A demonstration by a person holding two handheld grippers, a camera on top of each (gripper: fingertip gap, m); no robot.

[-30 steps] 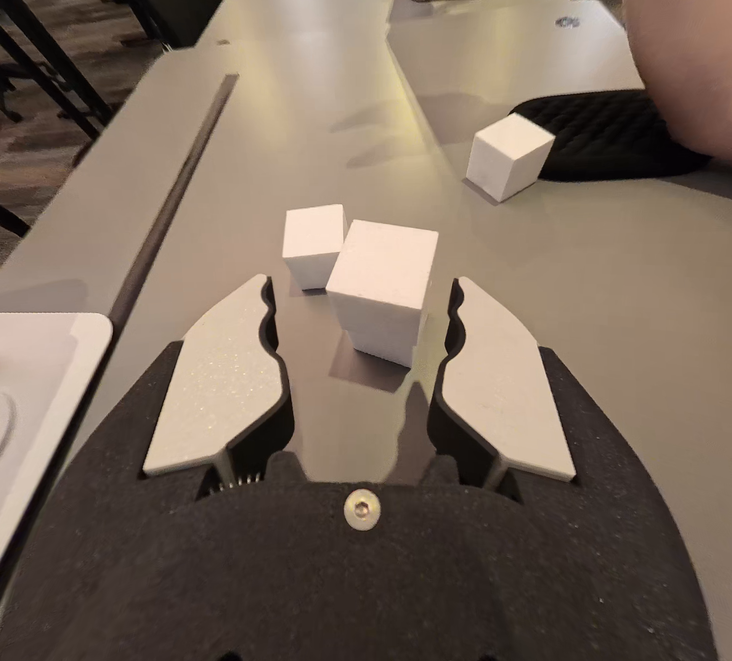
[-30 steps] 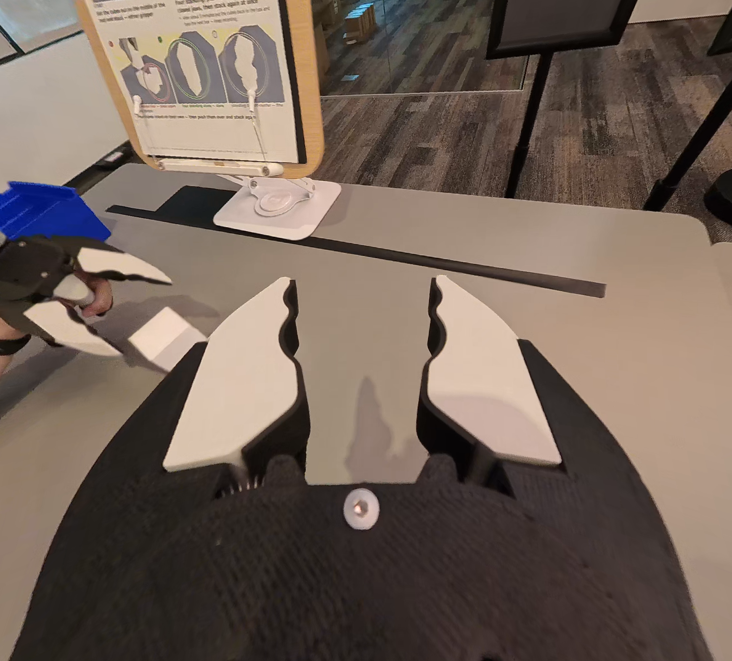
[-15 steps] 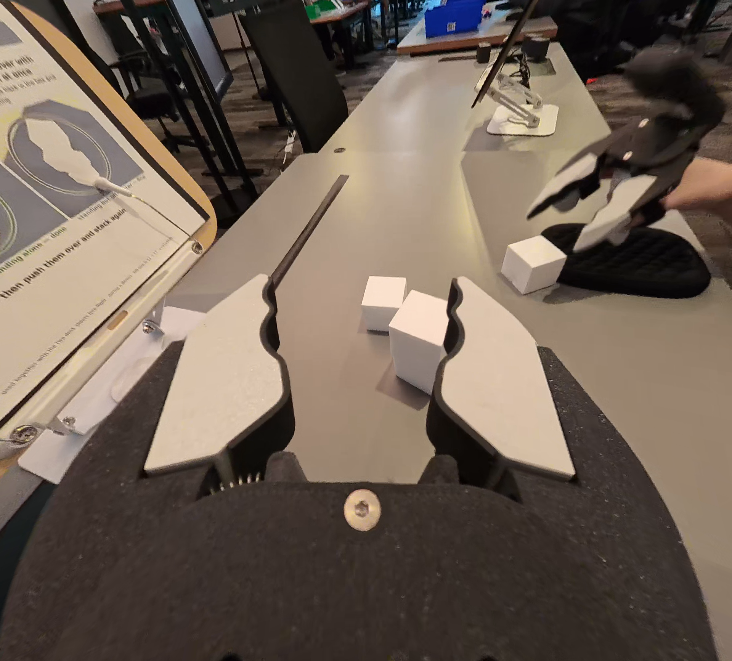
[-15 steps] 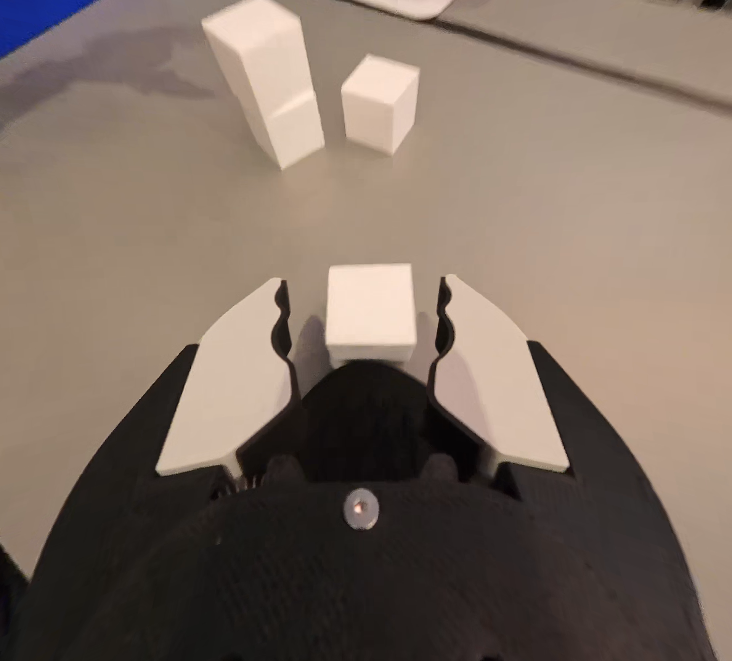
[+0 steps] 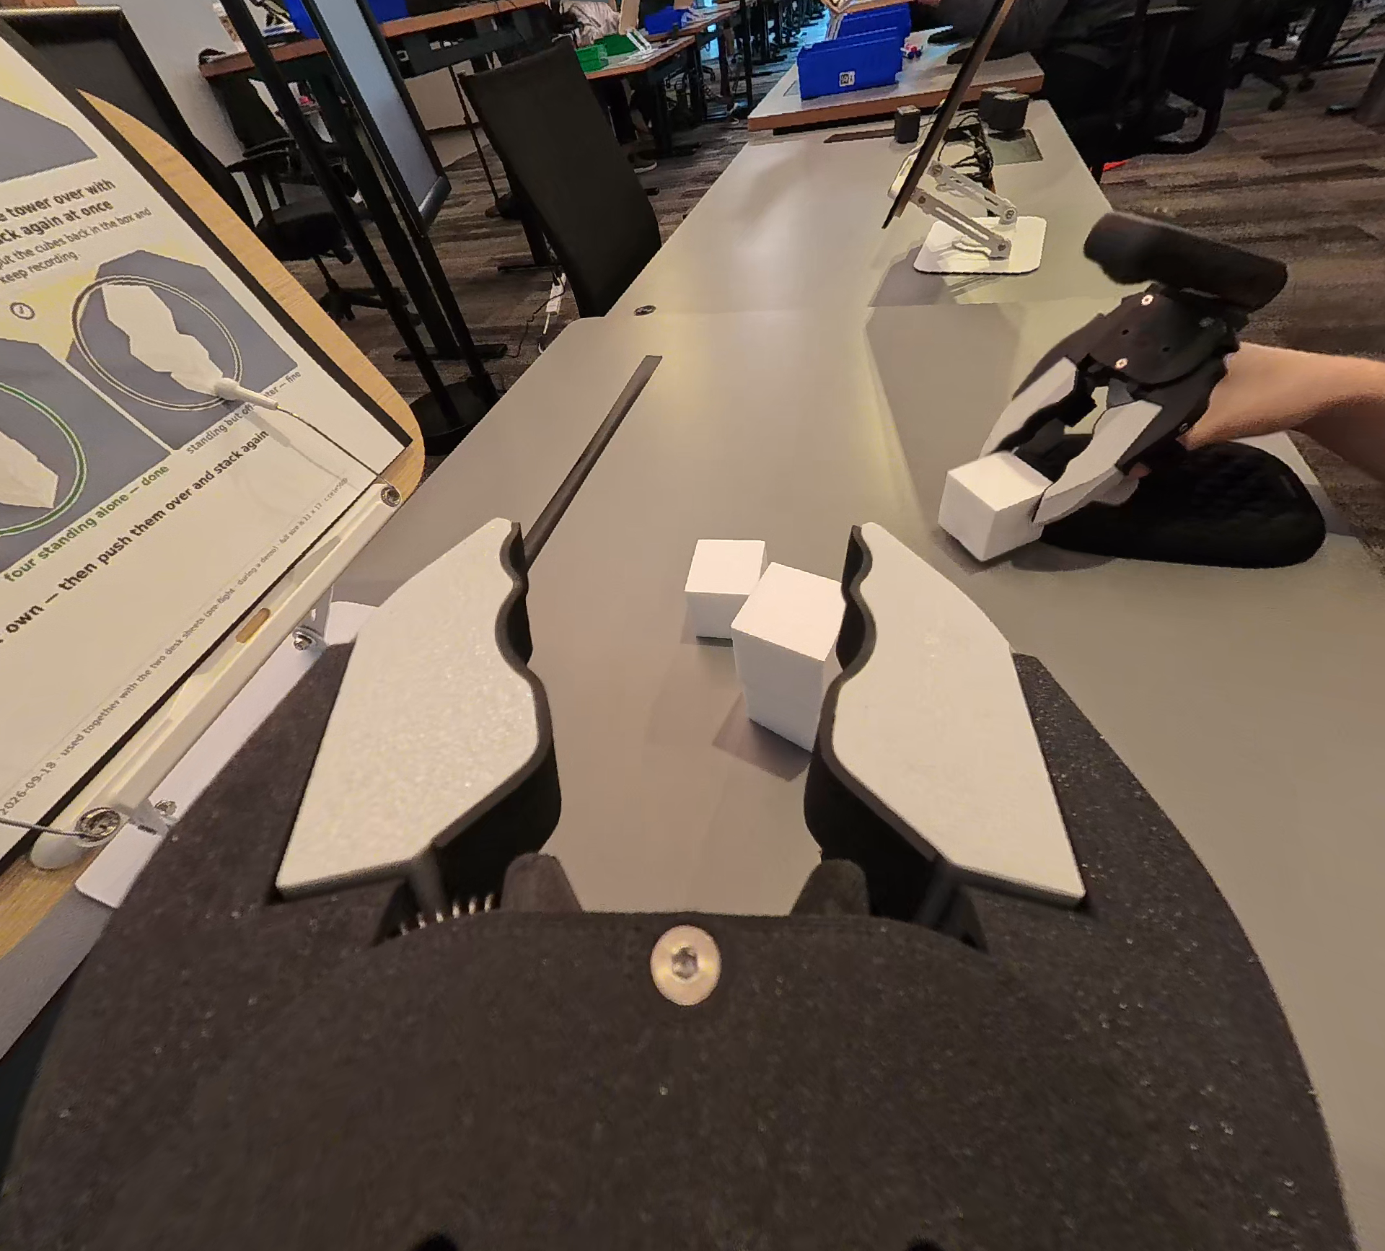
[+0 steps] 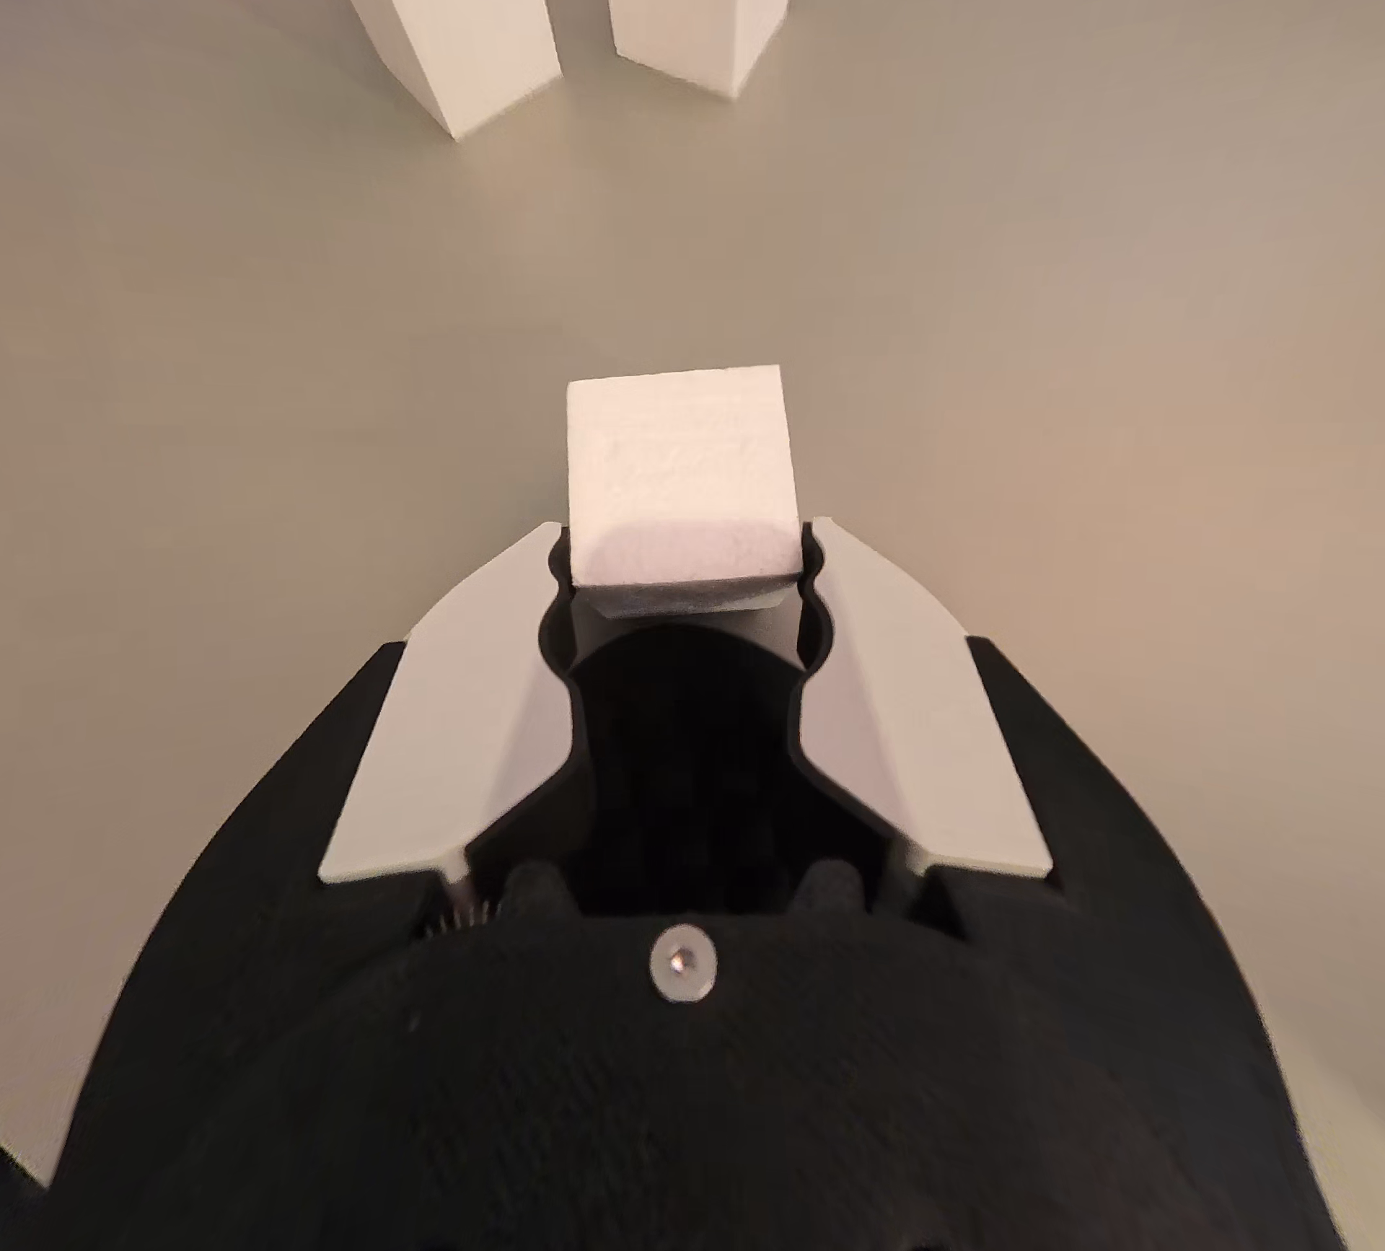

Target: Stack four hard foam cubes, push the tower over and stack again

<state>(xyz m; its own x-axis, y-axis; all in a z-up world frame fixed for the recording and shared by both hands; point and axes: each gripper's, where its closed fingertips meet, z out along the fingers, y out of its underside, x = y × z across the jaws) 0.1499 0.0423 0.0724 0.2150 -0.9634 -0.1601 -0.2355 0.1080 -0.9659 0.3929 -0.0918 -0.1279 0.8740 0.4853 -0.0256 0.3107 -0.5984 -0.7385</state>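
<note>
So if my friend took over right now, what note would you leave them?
Right gripper: shut on a cube, at the table beside the black pad.
Left gripper: open, empty, held back from the blocks.
Stack: two cubes high, mid-table. A loose cube stands right next to it.
Done: two of four stacked.
Left: put the held cube on the stack, then the loose one, push the tower over, stack again.
</note>
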